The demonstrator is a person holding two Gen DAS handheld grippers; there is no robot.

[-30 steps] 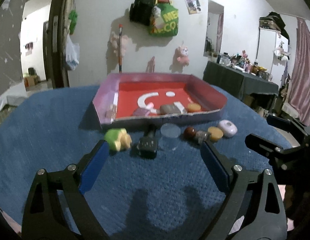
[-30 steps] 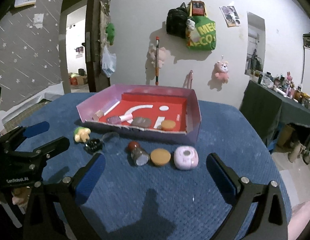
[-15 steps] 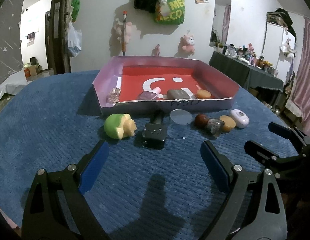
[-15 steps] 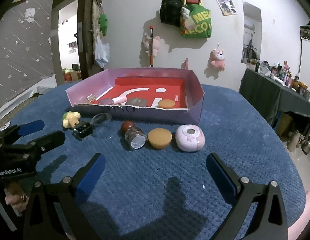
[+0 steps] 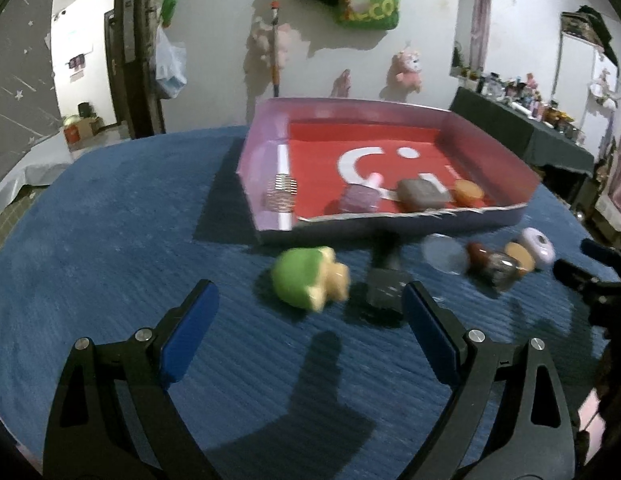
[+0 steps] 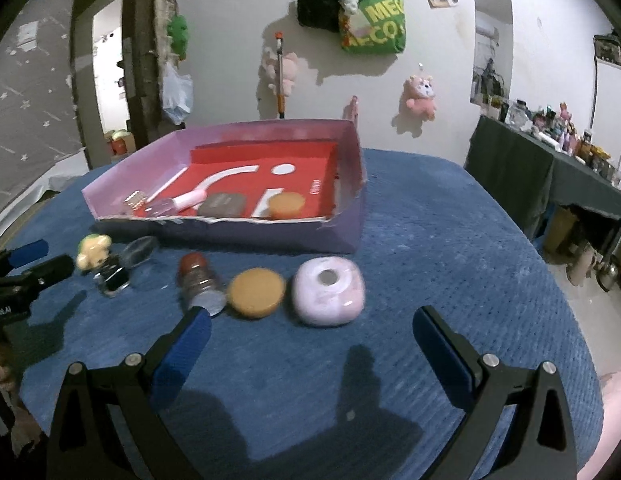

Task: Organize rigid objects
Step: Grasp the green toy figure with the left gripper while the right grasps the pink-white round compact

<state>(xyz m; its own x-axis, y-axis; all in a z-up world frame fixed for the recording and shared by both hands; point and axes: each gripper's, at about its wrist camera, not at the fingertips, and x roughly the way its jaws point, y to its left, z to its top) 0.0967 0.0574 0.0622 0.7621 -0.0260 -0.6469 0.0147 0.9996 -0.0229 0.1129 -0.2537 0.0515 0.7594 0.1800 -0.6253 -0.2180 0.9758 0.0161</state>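
Now that both grippers have come in closer over the last second, the row of loose things in front of the box [image 5: 390,228] fills much more of my views than it did, and I read this as the approach to two pickups. My left gripper [image 5: 308,320] stands wide and empty, lined up on the green toy [image 5: 300,280], with the black block [image 5: 384,286] just beside its right finger. My right gripper [image 6: 310,332] is likewise wide and empty, facing the pink case [image 6: 328,294], with the tan disc [image 6: 256,292] and the jar [image 6: 200,282] to its left; the jar almost meets the left fingertip. A clear lid [image 5: 444,254] lies between block and jar. Nothing on the cloth itself has shifted. In the box, near its front wall, a grey piece [image 6: 223,204], another tan disc [image 6: 286,205] and a bottle [image 5: 360,198] already lie, so I judge the sorting part done. The table [image 6: 450,240] wears a blue textured cloth; behind it a white wall carries plush toys and a green bag [image 6: 372,20], and a cluttered dark side table [image 6: 550,176] stands right.
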